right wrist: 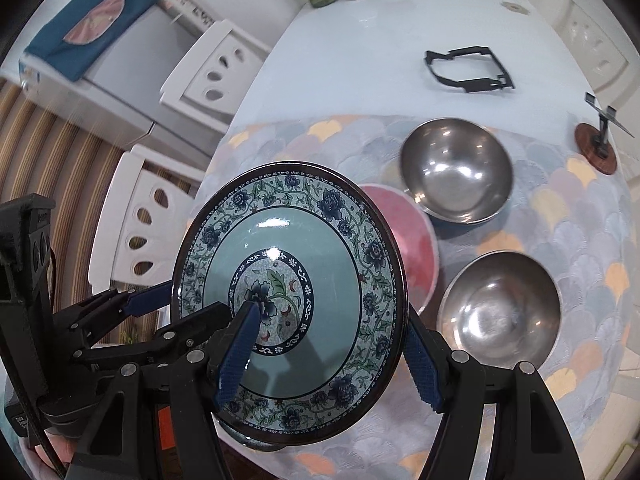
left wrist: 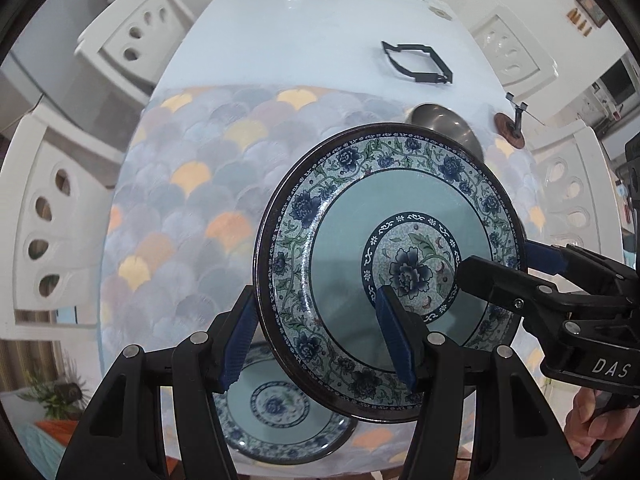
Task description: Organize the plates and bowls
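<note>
two claws: left claw (left wrist: 320, 336) and right claw (right wrist: 326, 354) both clamp raised floral plate (left wrist: 390, 268); second floral plate (left wrist: 280, 412) below; two steel bowls (right wrist: 456, 170); one pink bowl (right wrist: 412, 248).

From my left wrist view, the raised floral plate (left wrist: 390, 272) hides most of a steel bowl (left wrist: 444, 120) behind it, and my left gripper (left wrist: 320, 344) covers part of the second floral plate (left wrist: 280, 412) on the desk (left wrist: 304, 32). In the right wrist view, the pink bowl (right wrist: 412, 236) is half covered. The jars along the desk's far edge are cut off.
</note>
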The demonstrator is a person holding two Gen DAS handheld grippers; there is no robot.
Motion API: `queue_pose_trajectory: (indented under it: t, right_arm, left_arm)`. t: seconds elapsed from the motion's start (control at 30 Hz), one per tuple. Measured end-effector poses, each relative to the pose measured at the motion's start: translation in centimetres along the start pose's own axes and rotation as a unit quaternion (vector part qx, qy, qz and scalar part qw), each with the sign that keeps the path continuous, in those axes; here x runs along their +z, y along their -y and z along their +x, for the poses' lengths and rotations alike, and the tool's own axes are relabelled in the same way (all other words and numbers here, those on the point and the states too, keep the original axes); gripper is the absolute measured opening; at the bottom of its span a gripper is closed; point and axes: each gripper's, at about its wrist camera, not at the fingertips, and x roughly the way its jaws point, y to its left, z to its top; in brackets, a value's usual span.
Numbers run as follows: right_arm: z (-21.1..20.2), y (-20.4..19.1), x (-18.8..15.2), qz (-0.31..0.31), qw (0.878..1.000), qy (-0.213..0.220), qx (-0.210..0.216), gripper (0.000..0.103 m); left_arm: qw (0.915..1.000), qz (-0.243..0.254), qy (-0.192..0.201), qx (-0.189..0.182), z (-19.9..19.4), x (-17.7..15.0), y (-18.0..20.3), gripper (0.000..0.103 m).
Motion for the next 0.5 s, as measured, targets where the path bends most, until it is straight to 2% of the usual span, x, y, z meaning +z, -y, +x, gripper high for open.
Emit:
queue_pose_trajectory:
  t: [0.5]
  right_arm:
    - [4.0,-5.2,-2.4,-0.033,0.998,-0.044,0.007,0.068]
  left_arm:
    - [0.9992,-0.037,-0.016,-0.004,0.9,-4.4,-6.0,0.056]
